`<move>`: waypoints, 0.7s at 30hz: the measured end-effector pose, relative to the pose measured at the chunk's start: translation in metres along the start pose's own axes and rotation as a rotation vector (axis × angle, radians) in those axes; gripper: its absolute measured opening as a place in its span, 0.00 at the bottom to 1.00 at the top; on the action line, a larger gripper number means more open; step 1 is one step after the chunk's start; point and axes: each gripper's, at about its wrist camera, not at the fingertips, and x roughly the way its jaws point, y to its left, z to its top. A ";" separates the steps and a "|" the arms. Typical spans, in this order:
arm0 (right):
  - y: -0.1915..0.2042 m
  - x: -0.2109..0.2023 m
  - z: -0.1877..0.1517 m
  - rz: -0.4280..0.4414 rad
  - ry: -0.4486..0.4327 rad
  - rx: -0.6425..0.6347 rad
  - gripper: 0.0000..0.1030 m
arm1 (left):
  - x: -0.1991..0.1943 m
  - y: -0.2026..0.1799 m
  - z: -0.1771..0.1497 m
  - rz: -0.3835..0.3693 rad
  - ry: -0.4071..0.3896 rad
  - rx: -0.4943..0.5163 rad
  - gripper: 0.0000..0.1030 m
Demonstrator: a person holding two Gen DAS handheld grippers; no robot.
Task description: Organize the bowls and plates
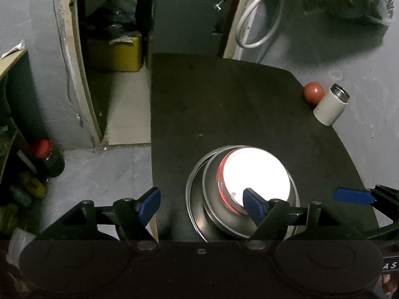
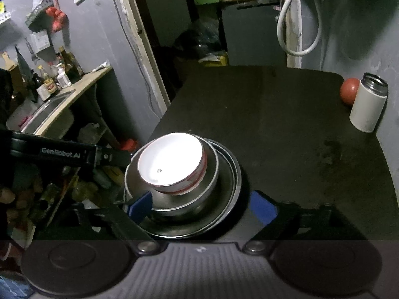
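Your left gripper carries the white lettering "GenRobot.AI" along its black side, readable only in the right wrist view; in the left wrist view just the letters "A S" show at the lower right edge.

Your left gripper sits low at the near left edge of the dark table, its blue-tipped fingers spread wide and holding nothing; one fingertip overlaps the near rim of the white bowl with a red band, though you cannot tell whether it touches. Your right gripper is also spread and empty, its fingers flanking the near side of the stack.

The white bowl sits nested in a steel bowl, which rests in a round steel plate near the table's front left.

The right wrist view alone shows a counter with bottles and a sink. Both views show a white steel-rimmed flask beside a red ball at the table's far right.
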 end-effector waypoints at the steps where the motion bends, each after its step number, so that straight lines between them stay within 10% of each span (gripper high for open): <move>1: 0.000 -0.002 0.000 0.005 -0.008 -0.002 0.90 | -0.002 -0.001 -0.001 0.005 -0.005 -0.003 0.78; 21: 0.003 -0.033 -0.006 0.044 -0.128 0.036 1.00 | -0.038 -0.012 -0.022 0.018 -0.076 -0.019 0.99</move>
